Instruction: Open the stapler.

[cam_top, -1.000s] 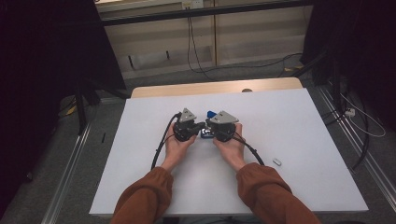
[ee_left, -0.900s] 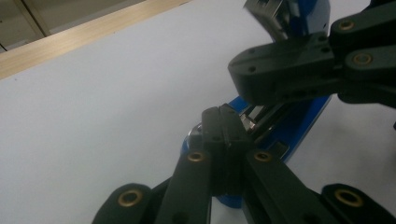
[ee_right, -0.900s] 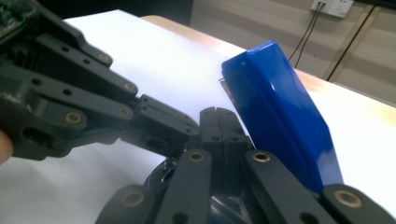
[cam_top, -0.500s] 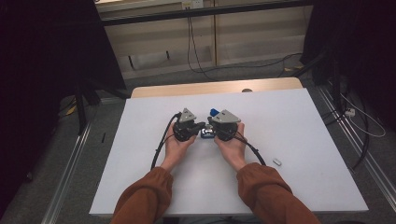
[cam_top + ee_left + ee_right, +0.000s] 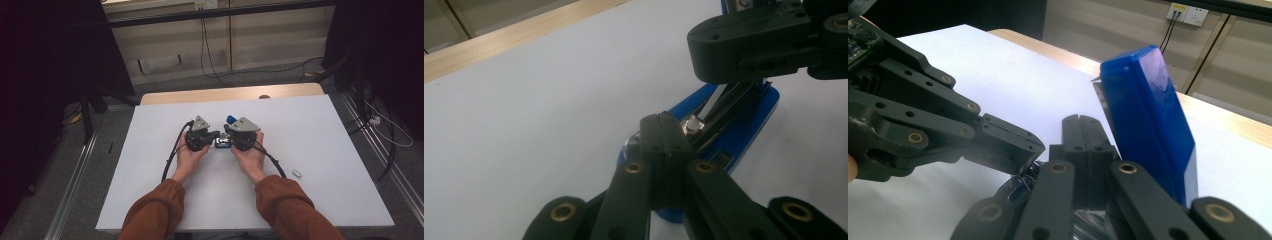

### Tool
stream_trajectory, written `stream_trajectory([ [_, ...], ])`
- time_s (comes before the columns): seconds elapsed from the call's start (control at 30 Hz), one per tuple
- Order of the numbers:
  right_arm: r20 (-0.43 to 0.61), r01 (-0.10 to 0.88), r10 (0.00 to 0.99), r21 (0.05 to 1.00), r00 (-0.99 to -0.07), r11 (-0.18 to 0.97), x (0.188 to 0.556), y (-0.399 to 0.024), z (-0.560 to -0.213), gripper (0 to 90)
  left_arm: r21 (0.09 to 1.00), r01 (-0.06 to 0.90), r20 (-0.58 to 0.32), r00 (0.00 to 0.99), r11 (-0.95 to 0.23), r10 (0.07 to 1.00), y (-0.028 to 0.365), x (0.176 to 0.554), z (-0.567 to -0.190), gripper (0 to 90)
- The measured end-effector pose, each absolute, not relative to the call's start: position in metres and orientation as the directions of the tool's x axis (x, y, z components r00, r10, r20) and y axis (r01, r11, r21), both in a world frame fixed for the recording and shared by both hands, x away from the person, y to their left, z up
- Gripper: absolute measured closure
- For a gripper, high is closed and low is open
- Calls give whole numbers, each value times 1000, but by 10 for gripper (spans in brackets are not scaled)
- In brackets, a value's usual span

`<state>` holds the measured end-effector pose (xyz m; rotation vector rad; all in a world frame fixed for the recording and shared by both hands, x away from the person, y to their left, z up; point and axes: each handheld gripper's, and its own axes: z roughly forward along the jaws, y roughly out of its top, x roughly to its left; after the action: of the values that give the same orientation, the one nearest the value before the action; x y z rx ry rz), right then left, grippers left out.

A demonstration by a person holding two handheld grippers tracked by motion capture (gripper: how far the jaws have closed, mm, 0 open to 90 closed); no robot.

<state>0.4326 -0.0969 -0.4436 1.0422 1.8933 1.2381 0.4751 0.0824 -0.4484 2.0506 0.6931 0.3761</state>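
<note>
Pinching the small blue stapler [image 5: 222,143] from both ends at the middle of the white tabletop [image 5: 325,150], I judged the likeliest slip was the hinged blue top swinging or the whole thing twisting free, since each grip caught only a thin metal edge; a pull from either side could pop it loose. My left tongs [image 5: 216,136] and right tongs [image 5: 226,137] were clenched on it, tips nearly meeting; both hands rested low, palms turned inward, forearms angled toward each other.

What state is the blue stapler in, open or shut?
Open. In the right gripper view the blue stapler has its top arm swung up, steep above the white table; the left gripper view shows its metal magazine exposed.
</note>
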Motion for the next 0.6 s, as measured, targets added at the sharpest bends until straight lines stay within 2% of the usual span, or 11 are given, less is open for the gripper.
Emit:
stream_trajectory([
  [0.6,-95,239,890,946,-446,221,430,-108,-433,900,844,317,5,801,-432,599,83,475,-449,900],
])
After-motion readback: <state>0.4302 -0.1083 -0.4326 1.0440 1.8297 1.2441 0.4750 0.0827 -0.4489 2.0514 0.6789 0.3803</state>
